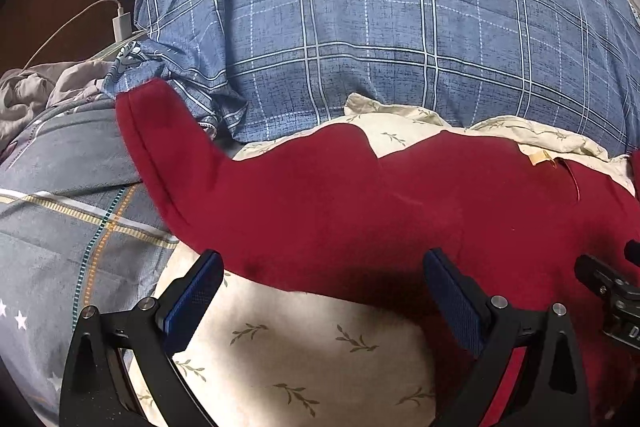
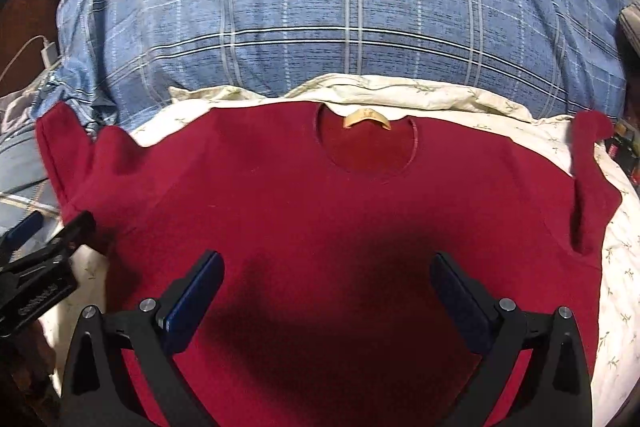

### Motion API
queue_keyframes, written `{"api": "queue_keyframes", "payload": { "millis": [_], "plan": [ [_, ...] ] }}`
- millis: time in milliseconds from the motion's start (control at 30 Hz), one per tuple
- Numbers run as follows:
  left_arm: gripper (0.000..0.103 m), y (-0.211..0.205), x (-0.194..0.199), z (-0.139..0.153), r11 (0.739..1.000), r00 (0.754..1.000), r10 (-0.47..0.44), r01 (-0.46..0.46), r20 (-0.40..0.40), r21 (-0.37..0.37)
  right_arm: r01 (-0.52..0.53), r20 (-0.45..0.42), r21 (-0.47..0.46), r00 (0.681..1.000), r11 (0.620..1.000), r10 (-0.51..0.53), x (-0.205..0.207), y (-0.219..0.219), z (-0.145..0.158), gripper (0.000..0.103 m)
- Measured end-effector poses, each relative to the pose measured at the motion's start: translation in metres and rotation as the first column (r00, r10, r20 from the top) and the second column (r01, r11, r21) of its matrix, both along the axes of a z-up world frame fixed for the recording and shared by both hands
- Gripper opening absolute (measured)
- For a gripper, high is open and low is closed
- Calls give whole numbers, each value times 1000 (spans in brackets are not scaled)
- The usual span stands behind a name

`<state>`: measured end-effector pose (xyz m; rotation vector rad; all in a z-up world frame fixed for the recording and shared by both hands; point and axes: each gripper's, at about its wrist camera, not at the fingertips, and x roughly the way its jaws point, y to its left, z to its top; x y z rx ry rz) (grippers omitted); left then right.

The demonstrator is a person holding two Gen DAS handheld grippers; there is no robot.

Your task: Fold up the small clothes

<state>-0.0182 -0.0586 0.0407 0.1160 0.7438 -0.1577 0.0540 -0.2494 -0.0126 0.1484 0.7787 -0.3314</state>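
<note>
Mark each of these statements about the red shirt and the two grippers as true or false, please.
1. The red shirt lies spread out, neckline toward the blue plaid pillow. True.
2. The right gripper is shut on a sleeve. False: it is open and holds nothing.
3. The left gripper is open. True.
4. The shirt is already folded in half. False: both sleeves lie out to the sides.
5. A white charger is at the pillow's left. True.

You see a dark red shirt [image 2: 320,227] on cream leaf-print bedding [image 1: 300,359], a blue white-checked quilt [image 2: 340,27], and black grippers with blue pads [image 2: 192,303].
</note>
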Motion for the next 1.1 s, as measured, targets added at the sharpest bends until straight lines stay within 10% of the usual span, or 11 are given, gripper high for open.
{"api": "queue_keyframes", "payload": {
  "millis": [800, 1100],
  "plan": [
    [100, -3, 2, -3, 1000, 1000, -6, 6, -11, 8, 5, -25, -77, 1000, 997, -7, 11, -5, -19, 103],
    [100, 28, 24, 18, 992, 992, 124, -124, -16, -29, -5, -34, -17, 999, 1000, 5, 12, -12, -27, 103]
  ]
}}
